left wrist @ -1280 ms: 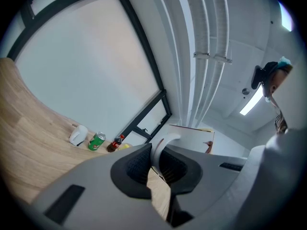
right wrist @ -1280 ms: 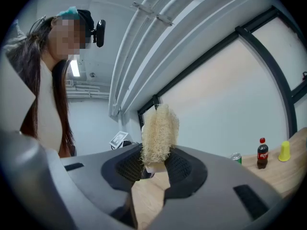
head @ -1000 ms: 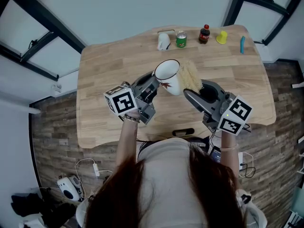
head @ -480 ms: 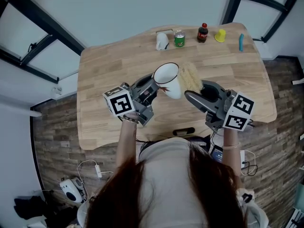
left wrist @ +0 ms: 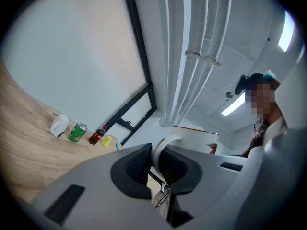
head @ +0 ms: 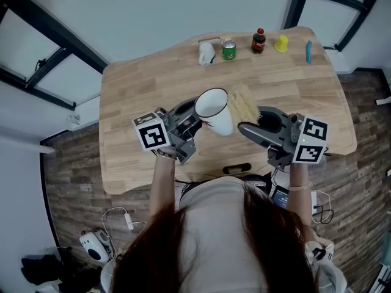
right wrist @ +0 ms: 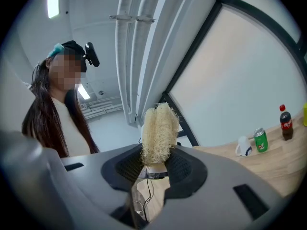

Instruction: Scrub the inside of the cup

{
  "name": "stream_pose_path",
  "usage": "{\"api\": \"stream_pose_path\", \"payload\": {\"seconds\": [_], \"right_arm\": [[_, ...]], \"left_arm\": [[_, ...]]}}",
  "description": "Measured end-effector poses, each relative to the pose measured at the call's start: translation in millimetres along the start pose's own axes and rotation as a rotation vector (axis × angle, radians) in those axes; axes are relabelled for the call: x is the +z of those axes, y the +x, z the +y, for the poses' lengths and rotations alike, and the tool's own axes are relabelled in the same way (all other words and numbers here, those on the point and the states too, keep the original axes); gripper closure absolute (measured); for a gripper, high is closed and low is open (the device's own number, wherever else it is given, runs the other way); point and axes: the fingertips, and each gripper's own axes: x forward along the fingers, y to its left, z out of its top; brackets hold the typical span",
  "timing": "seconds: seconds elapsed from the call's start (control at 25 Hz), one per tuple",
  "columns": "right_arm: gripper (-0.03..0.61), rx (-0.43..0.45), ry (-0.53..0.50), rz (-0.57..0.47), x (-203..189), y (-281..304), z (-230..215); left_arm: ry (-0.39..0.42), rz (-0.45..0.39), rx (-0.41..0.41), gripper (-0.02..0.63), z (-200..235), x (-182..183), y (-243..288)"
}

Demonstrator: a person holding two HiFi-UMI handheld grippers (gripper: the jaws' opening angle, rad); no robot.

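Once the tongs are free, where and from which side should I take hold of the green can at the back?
Grip the green can across its round side wall, probably coming from the near side. It stands upright, with a white mug to its left and a bottle to its right, with gaps on both sides.

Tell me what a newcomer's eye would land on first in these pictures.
First comes the white cup, held over the middle of the wooden table with its handle clamped in the left hand-held gripper. Just to its right, the right hand-held gripper pinches a pale fibrous scrubber, beside the cup and not inside it. Along the table's far edge stands a small row that includes a green can and a cola bottle.
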Motion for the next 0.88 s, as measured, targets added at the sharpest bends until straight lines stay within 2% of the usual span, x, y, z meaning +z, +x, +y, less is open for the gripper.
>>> {"api": "stream_pose_path", "payload": {"seconds": [0.88], "right_arm": [[0.443,0.114,0.055,0.037,-7,3,13]], "left_arm": [[-0.023,0.03,-0.113,0.586,-14,-8,2]]}}
